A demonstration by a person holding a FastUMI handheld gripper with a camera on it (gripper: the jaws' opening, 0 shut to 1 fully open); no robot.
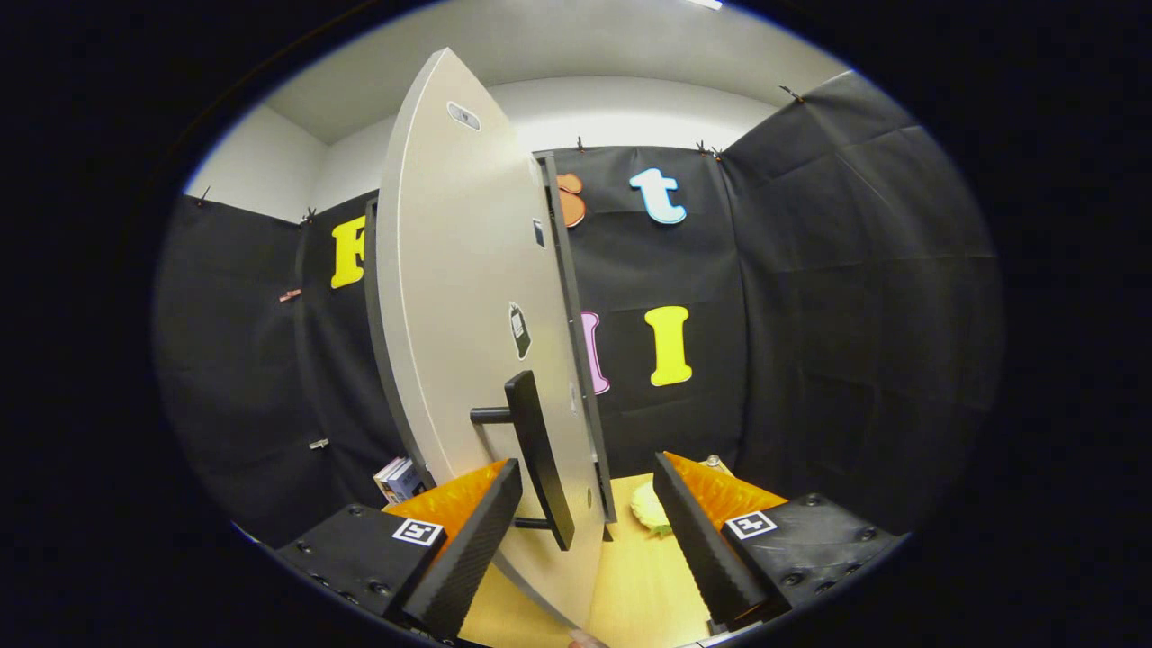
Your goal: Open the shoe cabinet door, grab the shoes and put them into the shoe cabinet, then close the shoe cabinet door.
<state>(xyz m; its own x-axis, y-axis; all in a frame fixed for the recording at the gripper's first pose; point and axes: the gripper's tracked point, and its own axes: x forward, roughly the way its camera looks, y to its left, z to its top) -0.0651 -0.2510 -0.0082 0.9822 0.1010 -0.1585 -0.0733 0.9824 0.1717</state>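
Booth wall (pixel 252 378): black cloth is hanging at the far left, with small clips showing along its top edge.

Books (pixel 400 479): a small stack is sitting low beside the cabinet, just beyond the left finger.

Shoe cabinet (pixel 371 297): only a thin dark edge of its body is showing behind the door on the left side. The interior is hidden, so its contents cannot be told.

Shoe cabinet door (pixel 459 297): the pale grey panel is standing upright and swung open toward the camera, seen nearly edge-on, with its dark edge strip running down the right side. A few small stickers are sitting on its face; they are too small to make out.

Door handle (pixel 538 459): a dark bar is standing off the door face on two short posts. It is lying between the fingers, nearer the left one, and whether either finger is touching it cannot be told.

Gripper (pixel 585 531): its fingers are spread wide apart and are clamping nothing, with the door's lower edge and handle passing through the gap.

Worktop (pixel 643 585): a light wooden surface is showing below the door, between the fingers.

Shoe (pixel 650 515): a pale yellow, fuzzy item, seemingly the shoe, is lying on the worktop just right of the door, close beside the right finger and partly hidden by it.
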